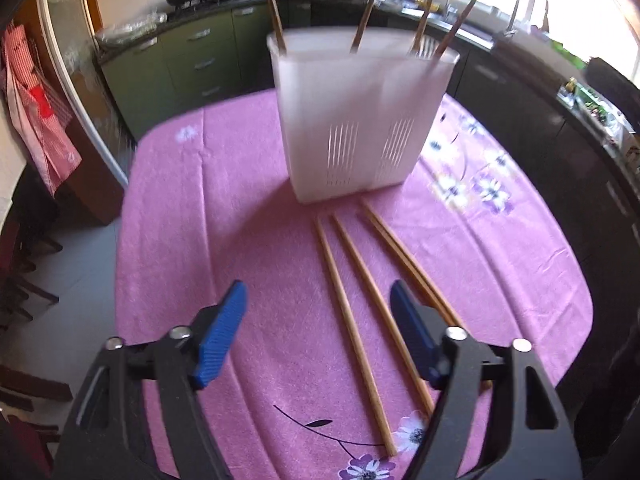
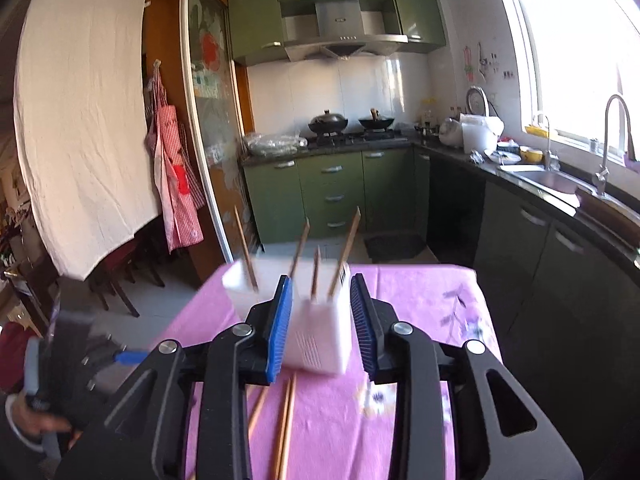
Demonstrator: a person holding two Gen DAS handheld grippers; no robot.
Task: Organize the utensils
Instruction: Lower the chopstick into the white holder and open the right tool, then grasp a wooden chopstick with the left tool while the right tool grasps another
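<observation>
Four wooden chopsticks (image 1: 352, 320) lie loose on the pink floral tablecloth (image 1: 240, 220), side by side and running toward the base of the white slotted utensil holder (image 1: 360, 120), which stands upright mid-table with four more chopsticks (image 1: 362, 24) already leaning up out of its rim. The step in hand looks like the pick-up of the next loose stick for the holder. The left gripper (image 1: 318, 300) hangs over the near ends of the lying sticks with its blue pads (image 1: 218, 340) apart and nothing pinched; two sticks lie in the gap between the jaws and the other pair passes under the right-hand pad. The right gripper (image 2: 320, 320) points toward the holder, its jaws parted and empty, the holder showing in the gap beyond them; whether it has anything to do with the sticks below it cannot be told. The next move, as I judge it, calls for singling out one stick, lowering the pads to straddle it alone, and closing squarely, since close neighbours could get caught or rolled aside.
</observation>
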